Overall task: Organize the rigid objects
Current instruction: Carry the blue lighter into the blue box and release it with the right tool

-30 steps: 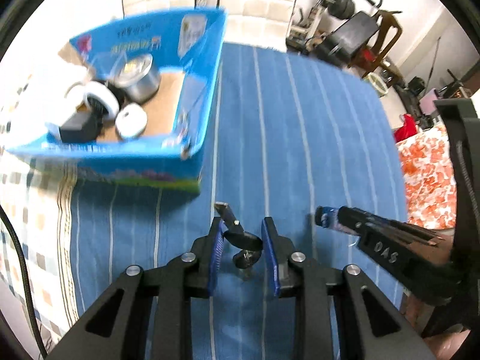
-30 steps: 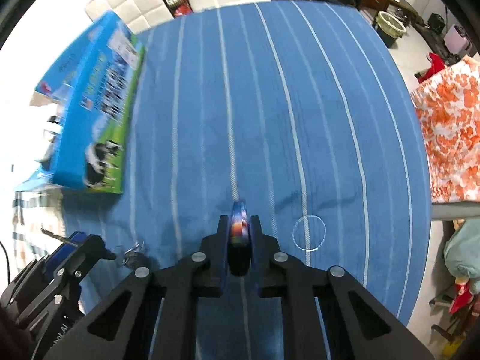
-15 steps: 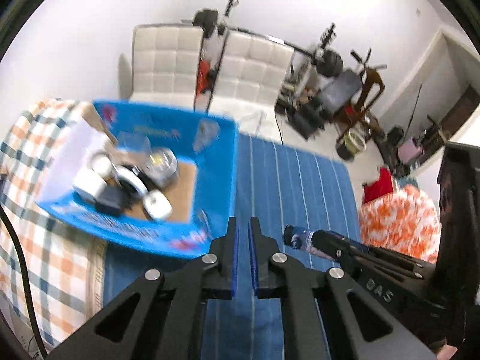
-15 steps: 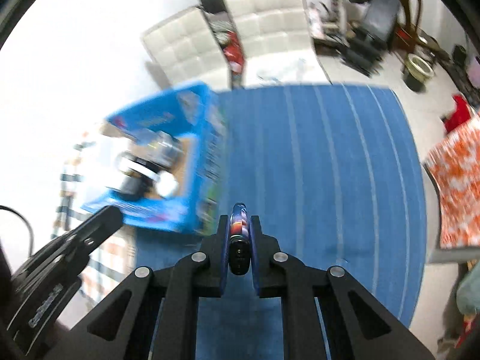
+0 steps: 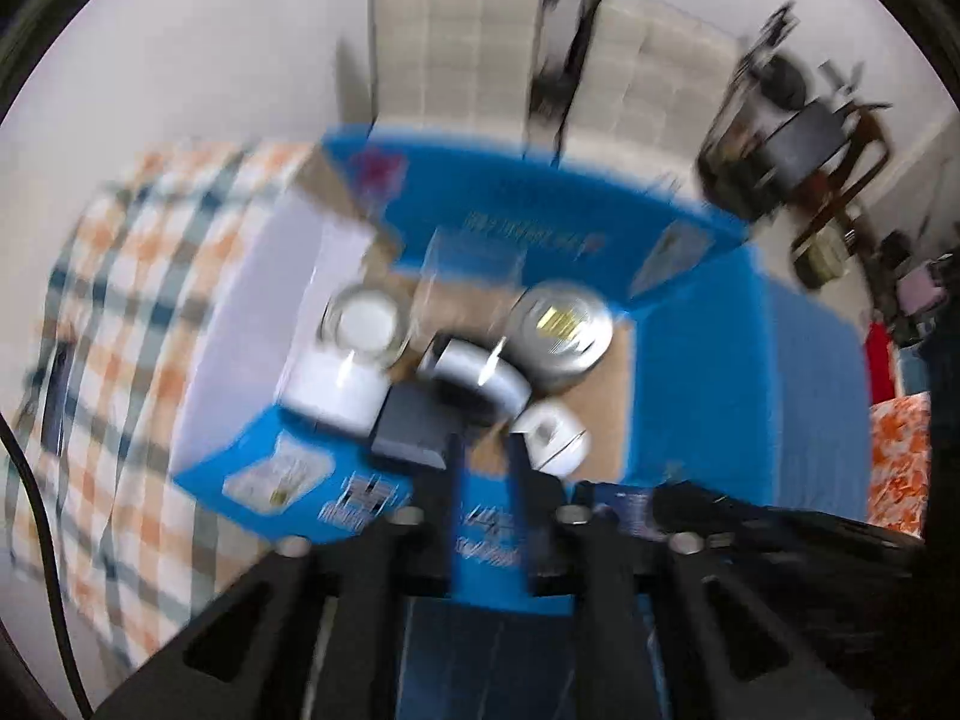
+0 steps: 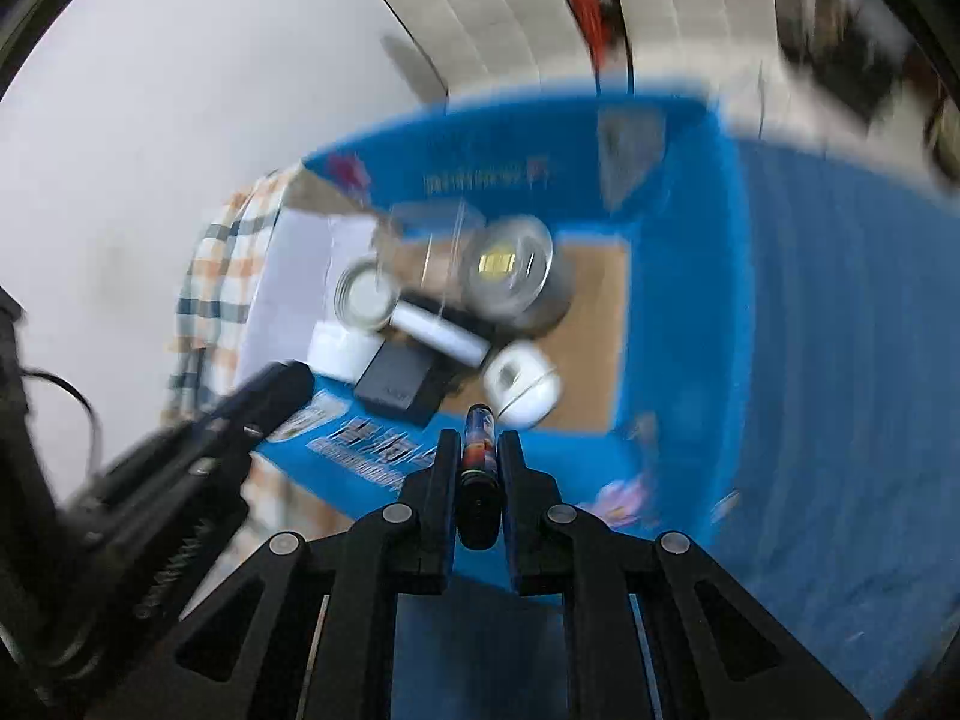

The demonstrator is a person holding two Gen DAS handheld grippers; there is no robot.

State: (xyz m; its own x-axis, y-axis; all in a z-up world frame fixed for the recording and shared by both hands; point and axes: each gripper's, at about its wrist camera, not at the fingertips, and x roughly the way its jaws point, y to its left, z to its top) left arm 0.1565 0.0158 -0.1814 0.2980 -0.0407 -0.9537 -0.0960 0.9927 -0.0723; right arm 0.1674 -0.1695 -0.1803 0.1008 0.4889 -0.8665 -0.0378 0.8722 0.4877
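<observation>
Two white quilted chairs (image 5: 600, 72) stood against a pale wall behind a surface covered by a blue striped cloth (image 6: 840, 360) and, toward its left edge, an orange-and-blue checked cloth (image 5: 120, 330). Both views were smeared by motion.

On the blue cloth, at its border with the checked cloth, sat one open blue cardboard box (image 5: 540, 204). I counted six things on its brown floor: one metal tin (image 5: 564, 330) near the far right corner, one glass jar (image 5: 363, 327) with a white inside by the left wall, one white tub (image 5: 333, 387) just in front of the jar, one white tape-like ring (image 5: 474, 375) in the middle, one black block (image 5: 414, 429) against the near wall, and one small white round piece (image 5: 552, 435) beside it. A clear container (image 5: 471, 273) seemed to stand at the back, too blurred to be sure.

My left claw (image 5: 485, 462) hung over the box's near wall, its two fingers apart with nothing visible between them. My right claw (image 6: 477, 456) was clenched on one small dark bottle (image 6: 479, 450) with a colourful label, its tip pointing at the box's near wall, just short of the small white piece.
</observation>
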